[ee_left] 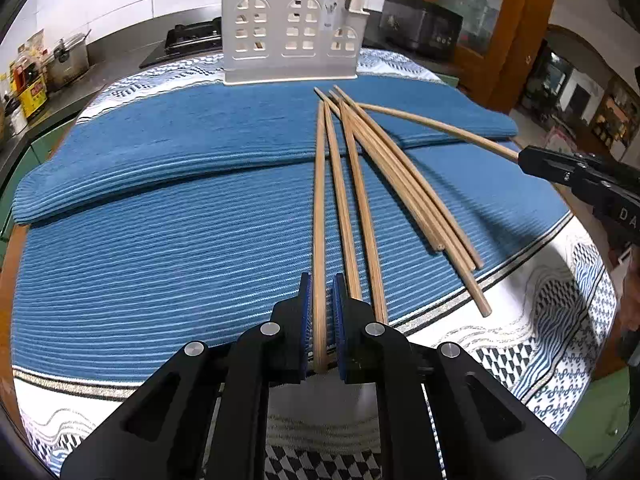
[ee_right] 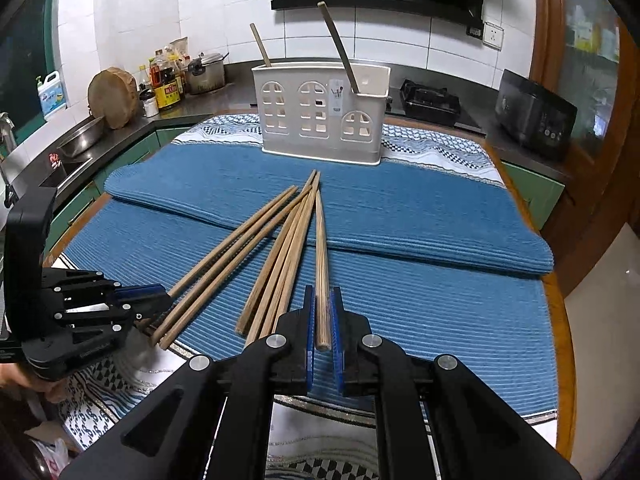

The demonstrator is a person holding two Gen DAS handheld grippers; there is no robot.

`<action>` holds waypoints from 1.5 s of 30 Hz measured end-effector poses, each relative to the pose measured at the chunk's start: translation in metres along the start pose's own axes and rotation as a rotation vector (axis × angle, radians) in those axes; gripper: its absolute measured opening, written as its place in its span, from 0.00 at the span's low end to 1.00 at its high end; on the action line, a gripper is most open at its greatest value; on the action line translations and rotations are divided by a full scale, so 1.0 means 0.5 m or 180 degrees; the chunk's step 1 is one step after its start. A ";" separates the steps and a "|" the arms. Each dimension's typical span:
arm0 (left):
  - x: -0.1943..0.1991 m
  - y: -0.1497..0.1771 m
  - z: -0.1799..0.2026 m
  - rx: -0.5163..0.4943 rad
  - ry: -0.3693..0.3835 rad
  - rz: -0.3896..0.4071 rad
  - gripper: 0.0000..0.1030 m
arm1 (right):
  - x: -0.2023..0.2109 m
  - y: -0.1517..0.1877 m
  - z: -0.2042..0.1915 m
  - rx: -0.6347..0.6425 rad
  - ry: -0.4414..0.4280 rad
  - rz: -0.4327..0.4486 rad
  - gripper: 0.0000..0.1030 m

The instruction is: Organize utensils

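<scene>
Wooden chopsticks [ee_right: 280,248] are fanned on the blue mat [ee_right: 420,312], in front of the white utensil holder [ee_right: 320,116] standing on the bench. One chopstick [ee_left: 319,216] is pinched at its thick end by the left gripper [ee_left: 321,312]; another chopstick [ee_right: 321,264] is pinched likewise by the right gripper [ee_right: 322,320]. The sticks are judged light, stiff and smooth; a grasp near the thick end is advised, since slender rods can swivel between the jaws.

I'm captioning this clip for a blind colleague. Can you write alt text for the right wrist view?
The right hand-held gripper is shut on one wooden chopstick, with more loose chopsticks fanned on a blue ribbed mat. Behind stands a white utensil holder with two sticks in it; the left hand-held gripper grips another chopstick at the left edge.
</scene>
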State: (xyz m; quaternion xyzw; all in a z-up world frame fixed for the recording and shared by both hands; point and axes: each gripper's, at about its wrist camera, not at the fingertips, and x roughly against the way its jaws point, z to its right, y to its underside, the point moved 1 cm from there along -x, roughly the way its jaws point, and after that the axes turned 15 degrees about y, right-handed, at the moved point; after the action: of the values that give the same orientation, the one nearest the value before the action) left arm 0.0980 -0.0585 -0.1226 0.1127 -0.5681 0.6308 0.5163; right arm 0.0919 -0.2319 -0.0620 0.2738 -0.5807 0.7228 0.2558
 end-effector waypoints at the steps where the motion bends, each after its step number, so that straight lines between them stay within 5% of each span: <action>1: -0.006 -0.002 -0.001 -0.0003 -0.0007 -0.0044 0.10 | -0.001 0.000 0.000 0.0003 0.0003 -0.0005 0.07; 27: -0.039 -0.057 0.007 -0.0422 -0.0032 -0.0769 0.08 | -0.010 -0.005 0.010 -0.0030 -0.0045 -0.0034 0.07; 45: 0.100 -0.143 -0.003 -0.0304 0.0037 0.0238 0.05 | 0.075 -0.107 0.043 -0.0118 -0.0030 0.0479 0.07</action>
State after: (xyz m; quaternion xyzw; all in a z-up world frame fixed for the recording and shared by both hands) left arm 0.1323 -0.0439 -0.0441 0.0630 -0.5984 0.6225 0.5005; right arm 0.1040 -0.2406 0.0054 0.2280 -0.6141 0.7278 0.2031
